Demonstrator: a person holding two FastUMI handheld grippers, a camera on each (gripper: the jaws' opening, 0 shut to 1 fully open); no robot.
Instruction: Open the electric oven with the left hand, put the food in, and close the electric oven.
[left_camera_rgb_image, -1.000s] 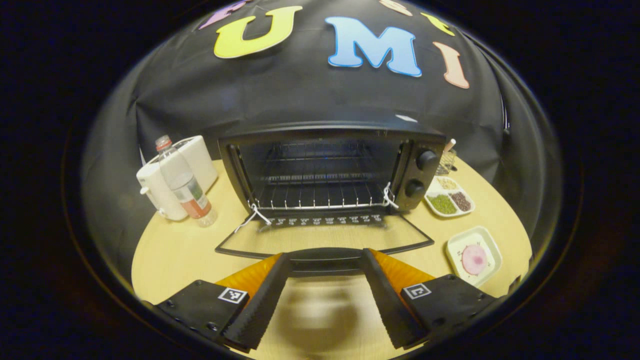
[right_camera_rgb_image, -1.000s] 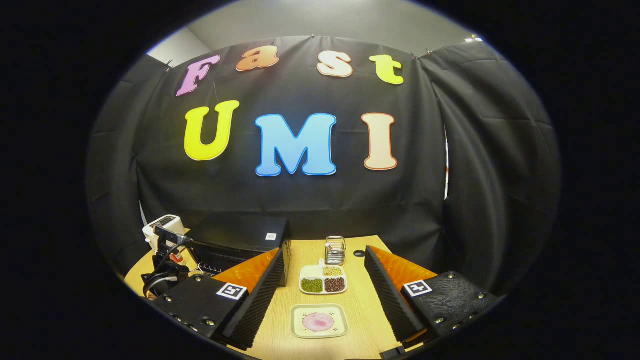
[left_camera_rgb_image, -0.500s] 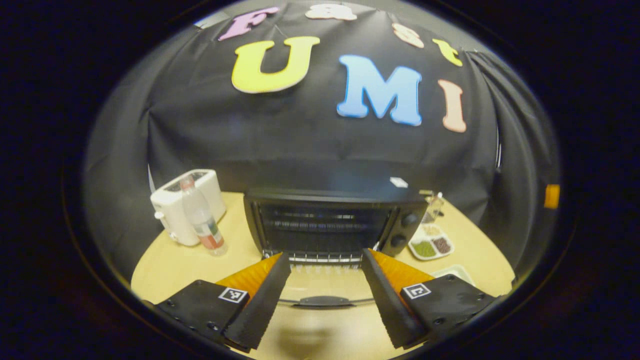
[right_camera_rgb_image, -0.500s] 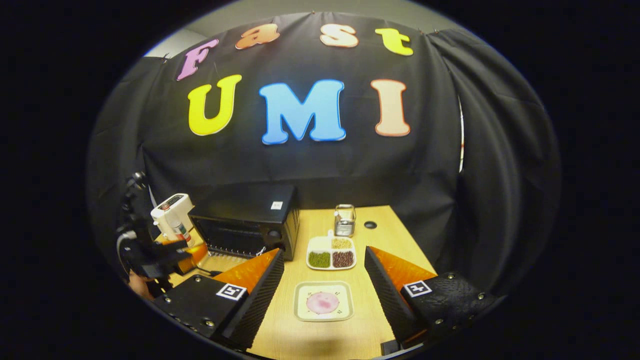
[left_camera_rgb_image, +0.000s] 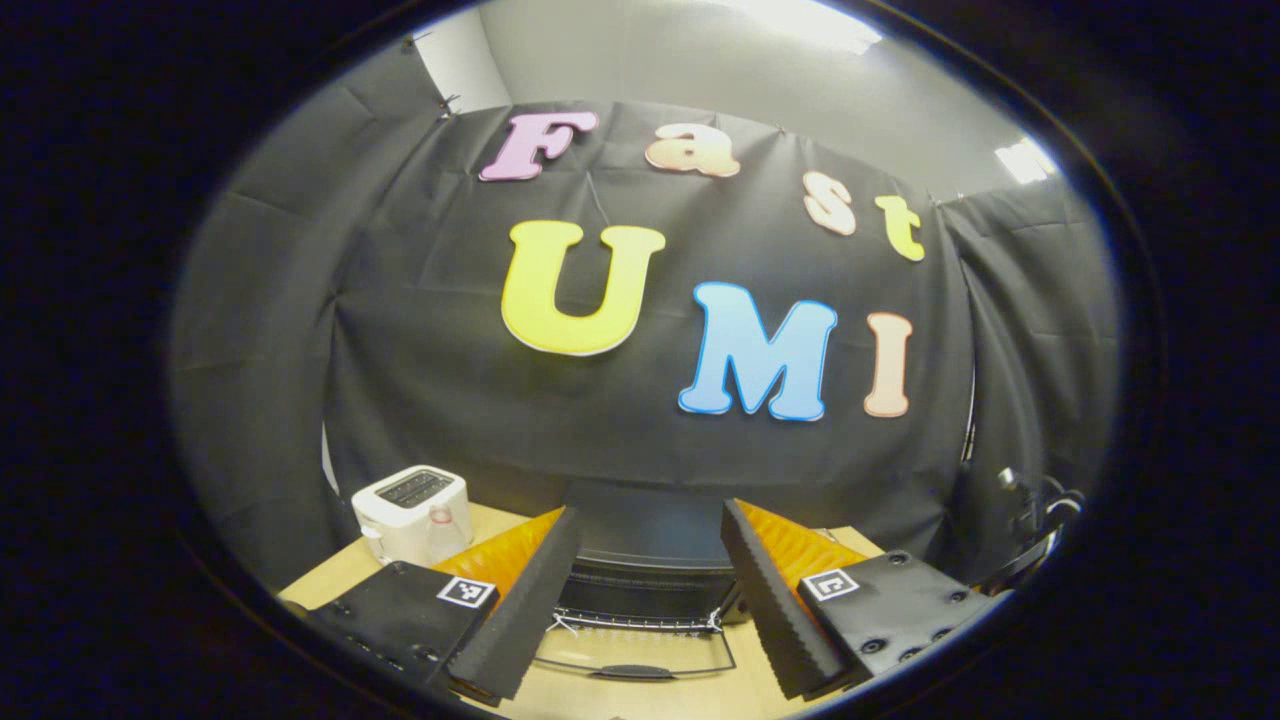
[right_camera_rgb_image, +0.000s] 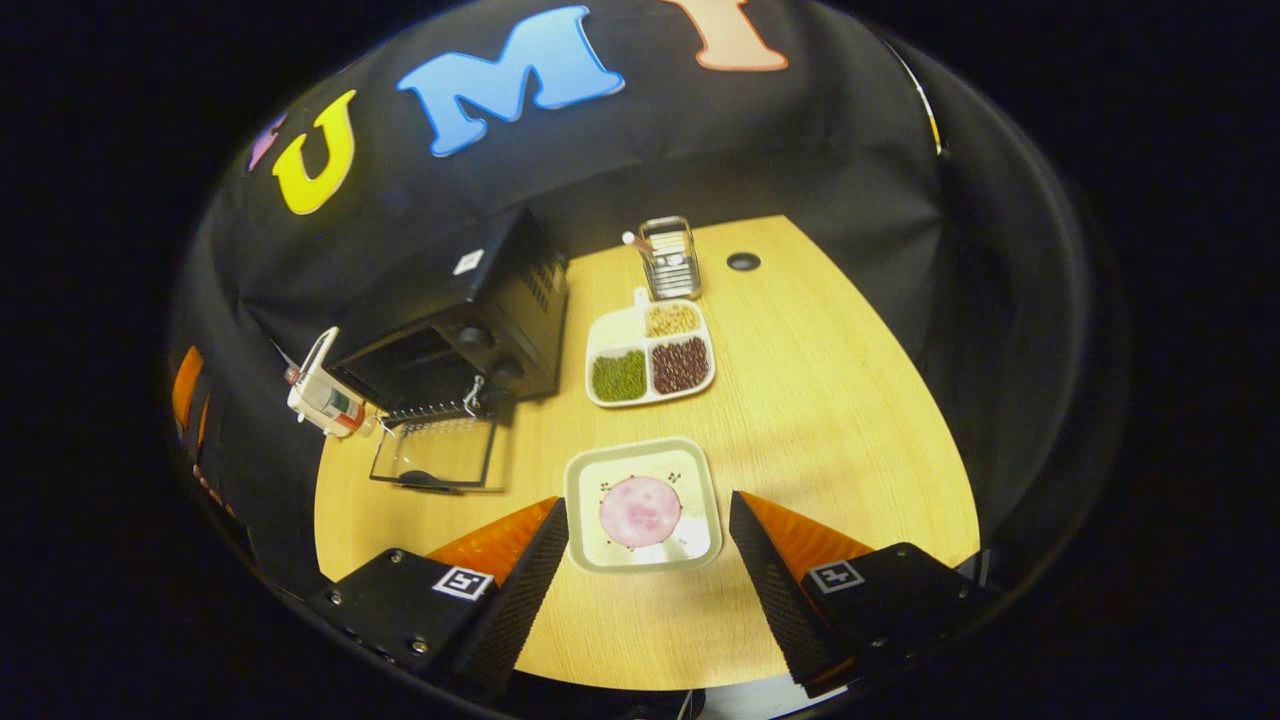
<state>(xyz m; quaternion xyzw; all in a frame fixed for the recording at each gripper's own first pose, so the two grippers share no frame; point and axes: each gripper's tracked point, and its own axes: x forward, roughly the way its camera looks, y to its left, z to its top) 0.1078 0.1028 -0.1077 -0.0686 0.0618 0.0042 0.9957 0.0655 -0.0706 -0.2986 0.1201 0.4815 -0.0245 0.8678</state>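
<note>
Oven door down; bean tray beside it, rack behind. Wood table; both grippers spread, empty; right over food plate.

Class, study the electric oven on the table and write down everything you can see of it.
The electric oven is a black, box-shaped countertop unit that looks like metal. Its glass door, dark-framed with a handle on the outer edge, hangs fully open and lies about flat above the wooden table. A wire rack shows at the mouth, white string at its corners. Two round knobs sit beside the opening. A small white sticker is on top. Neither pair of tongs touches it.
</note>
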